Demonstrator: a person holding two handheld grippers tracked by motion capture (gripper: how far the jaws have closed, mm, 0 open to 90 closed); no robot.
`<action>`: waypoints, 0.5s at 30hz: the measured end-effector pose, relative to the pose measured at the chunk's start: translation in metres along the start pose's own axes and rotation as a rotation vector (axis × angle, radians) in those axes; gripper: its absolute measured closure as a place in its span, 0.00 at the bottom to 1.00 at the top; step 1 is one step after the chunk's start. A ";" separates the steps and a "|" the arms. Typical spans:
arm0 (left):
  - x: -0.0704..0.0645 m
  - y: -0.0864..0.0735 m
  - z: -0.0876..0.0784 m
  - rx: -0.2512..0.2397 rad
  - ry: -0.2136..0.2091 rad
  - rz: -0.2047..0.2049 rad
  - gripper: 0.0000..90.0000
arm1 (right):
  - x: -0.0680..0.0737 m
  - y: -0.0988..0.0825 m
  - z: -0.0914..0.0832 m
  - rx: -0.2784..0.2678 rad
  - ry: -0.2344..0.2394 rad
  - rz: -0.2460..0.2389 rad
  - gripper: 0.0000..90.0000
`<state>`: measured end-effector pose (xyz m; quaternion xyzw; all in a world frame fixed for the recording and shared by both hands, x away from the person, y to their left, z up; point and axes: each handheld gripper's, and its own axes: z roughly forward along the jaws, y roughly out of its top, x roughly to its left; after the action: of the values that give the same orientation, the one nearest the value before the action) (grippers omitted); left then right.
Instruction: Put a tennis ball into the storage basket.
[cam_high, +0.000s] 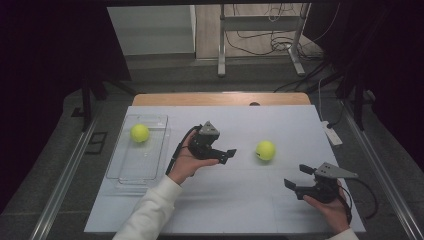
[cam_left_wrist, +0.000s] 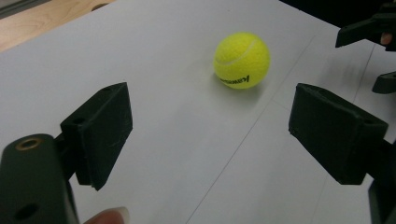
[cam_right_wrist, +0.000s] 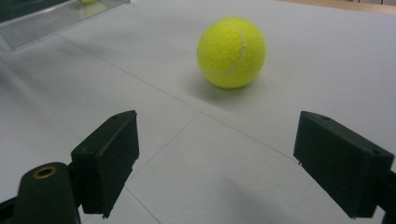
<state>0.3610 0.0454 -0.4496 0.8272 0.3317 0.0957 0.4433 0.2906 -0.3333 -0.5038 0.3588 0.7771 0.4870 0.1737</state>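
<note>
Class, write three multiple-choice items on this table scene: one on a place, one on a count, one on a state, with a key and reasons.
1. Where does the loose yellow felt tennis ball lie?
A. on the white tabletop between the two hand-held grippers
B. on the floor
C. in a jaw grip

2. How many yellow tennis balls are in the high view?
A. one
B. two
C. four

3. How do the jaws of the left hand-held gripper stand?
A. clamped on a ball
B. apart with nothing between them
C. clamped on the tray

Key: 1 A, bare white tabletop surrounds it; 2 B, a second ball sits in the clear plastic tray; 3 B, the left gripper view shows only table between the pads.
</note>
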 end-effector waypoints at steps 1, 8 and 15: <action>0.000 0.001 0.002 0.002 0.000 0.001 0.16 | -0.001 0.000 0.000 -0.007 0.004 0.006 0.16; -0.001 0.006 0.013 0.010 -0.006 0.006 0.16 | 0.000 0.000 0.002 0.000 0.012 0.004 0.16; -0.005 0.010 0.014 0.007 -0.015 0.018 0.16 | 0.000 0.000 0.003 0.005 0.005 0.005 0.16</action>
<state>0.3685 0.0290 -0.4497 0.8324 0.3214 0.0921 0.4420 0.2922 -0.3315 -0.5049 0.3599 0.7778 0.4864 0.1698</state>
